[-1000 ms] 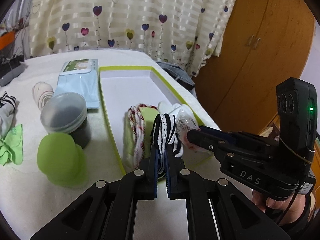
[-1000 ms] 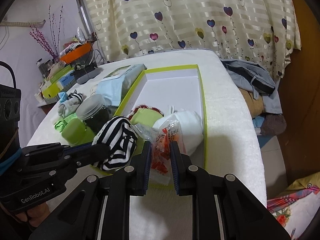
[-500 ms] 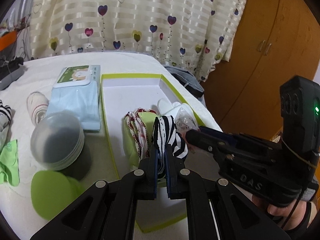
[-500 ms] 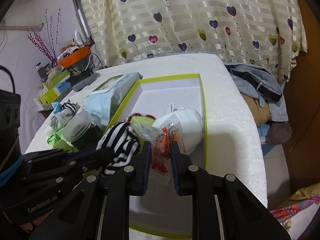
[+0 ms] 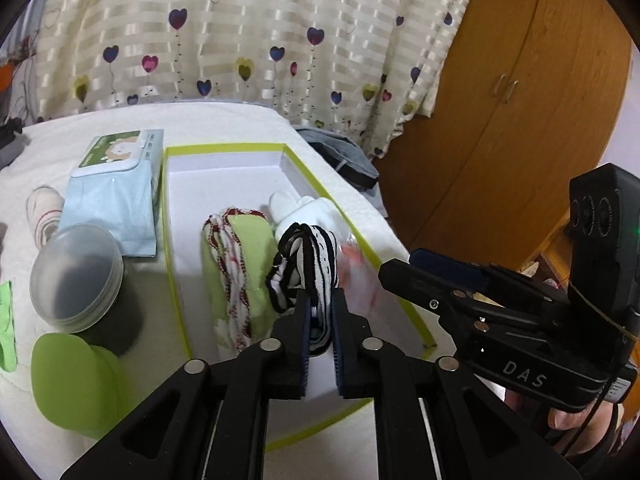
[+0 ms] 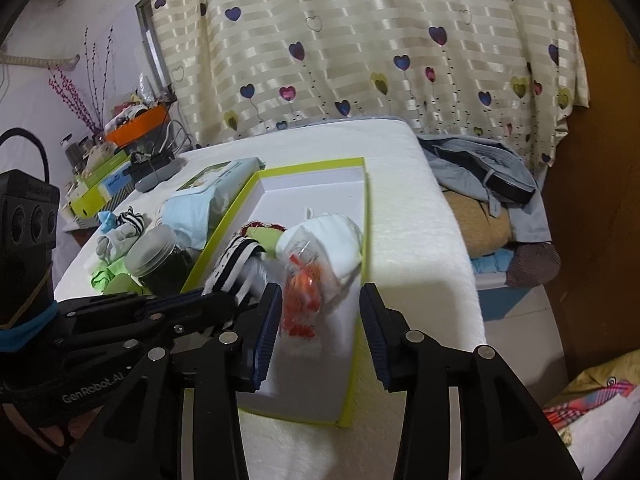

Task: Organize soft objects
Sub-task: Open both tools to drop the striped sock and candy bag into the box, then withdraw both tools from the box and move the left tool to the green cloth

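A white box with a lime-green rim (image 5: 224, 148) lies on the white table. In it are a green and red-white sock bundle (image 5: 240, 264) and a white sock roll (image 5: 304, 208). My left gripper (image 5: 321, 300) hangs over the box's near half. It holds a black-and-white striped sock (image 5: 308, 256), which is still between the pads as its jaws start opening. My right gripper (image 6: 320, 296) is opening wide beside it. A clear packet with orange contents (image 6: 302, 280) lies loose between its fingers over the box floor, with the pads apart from it.
Left of the box stand a frosted-lid jar (image 5: 76, 272), a green round tub (image 5: 76, 380), a blue tissue pack (image 5: 116, 200) and a rolled sock (image 5: 44, 212). Clothes (image 6: 480, 176) are piled past the table's right edge. A wooden wardrobe (image 5: 520, 80) stands behind.
Both grippers moved forward over the box. The right jaws spread apart and let the orange packet go. The left jaws parted only slightly around the striped sock.
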`<state>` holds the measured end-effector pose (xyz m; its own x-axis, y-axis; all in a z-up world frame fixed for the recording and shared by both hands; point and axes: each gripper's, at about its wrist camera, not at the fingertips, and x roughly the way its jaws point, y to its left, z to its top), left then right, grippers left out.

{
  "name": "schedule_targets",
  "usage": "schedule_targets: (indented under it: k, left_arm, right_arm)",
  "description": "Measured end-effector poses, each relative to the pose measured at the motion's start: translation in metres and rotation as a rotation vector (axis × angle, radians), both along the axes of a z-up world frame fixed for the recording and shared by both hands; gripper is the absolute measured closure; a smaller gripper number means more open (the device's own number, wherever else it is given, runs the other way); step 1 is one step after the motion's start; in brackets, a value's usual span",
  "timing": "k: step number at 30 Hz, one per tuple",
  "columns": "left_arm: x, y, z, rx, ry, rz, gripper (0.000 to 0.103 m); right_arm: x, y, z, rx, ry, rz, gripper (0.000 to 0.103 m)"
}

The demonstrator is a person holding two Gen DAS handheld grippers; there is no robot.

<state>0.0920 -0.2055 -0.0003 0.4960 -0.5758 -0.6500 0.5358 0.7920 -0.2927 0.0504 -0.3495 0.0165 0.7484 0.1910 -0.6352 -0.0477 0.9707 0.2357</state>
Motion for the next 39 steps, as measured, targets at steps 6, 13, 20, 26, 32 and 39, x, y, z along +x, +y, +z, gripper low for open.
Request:
schedule_targets:
  k: [6,13,20,26,32,39]
  left_arm:
    - [-0.013,0.004,0.007,-0.004,-0.023,-0.01,0.09]
    - [-0.029,0.02,0.018,-0.003,-0.05,0.019,0.09]
    - [-0.046,0.046,0.035,-0.012,-0.104,0.072,0.086]
    - [-0.057,0.071,0.041,-0.009,-0.135,0.134,0.08]
    - [-0.057,0.095,0.042,-0.002,-0.139,0.195,0.077]
    - [-0.057,0.118,0.041,-0.004,-0.141,0.258,0.076]
  right_arm:
    - [-0.011,0.003,0.009,-0.005,-0.018,-0.005,0.061]
    - [-0.027,0.015,0.022,-0.015,-0.049,-0.004,0.053]
    - [-0.042,0.032,0.038,-0.015,-0.094,0.008,0.052]
    - [-0.047,0.056,0.047,-0.026,-0.115,0.06,0.052]
    - [-0.048,0.076,0.053,-0.038,-0.134,0.1,0.051]
    - [-0.052,0.095,0.058,-0.04,-0.163,0.149,0.051]
